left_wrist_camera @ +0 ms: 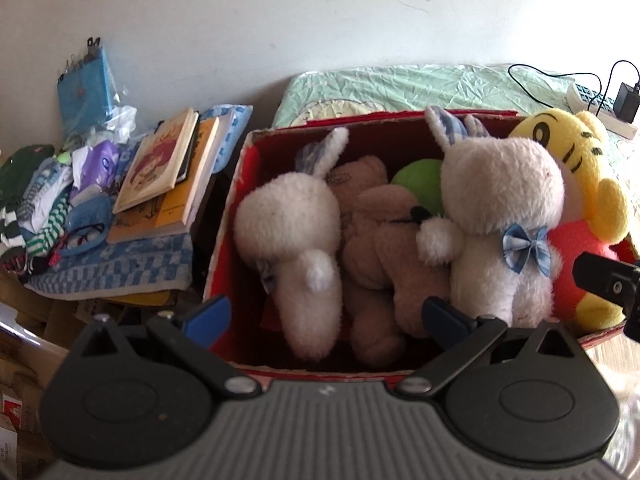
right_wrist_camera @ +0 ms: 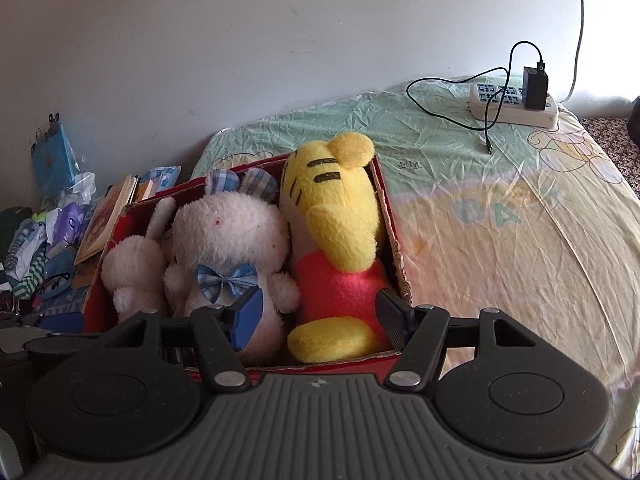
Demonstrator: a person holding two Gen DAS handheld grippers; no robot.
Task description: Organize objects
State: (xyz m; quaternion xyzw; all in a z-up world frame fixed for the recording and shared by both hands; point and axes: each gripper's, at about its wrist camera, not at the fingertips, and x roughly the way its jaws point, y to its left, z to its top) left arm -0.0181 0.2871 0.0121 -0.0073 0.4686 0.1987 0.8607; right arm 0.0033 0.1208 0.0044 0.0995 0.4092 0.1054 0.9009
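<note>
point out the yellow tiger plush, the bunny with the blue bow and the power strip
yellow tiger plush (right_wrist_camera: pixel 340 208), right wrist view, on its raised yellow arm
bunny with the blue bow (left_wrist_camera: pixel 500 184), left wrist view, on its head
power strip (right_wrist_camera: pixel 514 104), right wrist view, on its white casing

**Soft daylight, strong fisheye bending**

Both views are lit evenly by soft daylight. The bedsheet (right_wrist_camera: pixel 500 220) right of the red box (right_wrist_camera: pixel 394 236) is washed pale by glare. Deep shadow is held inside the box. Edges are curved and darkened at the corners. Slight blur is seen throughout, most on nearby parts.
</note>
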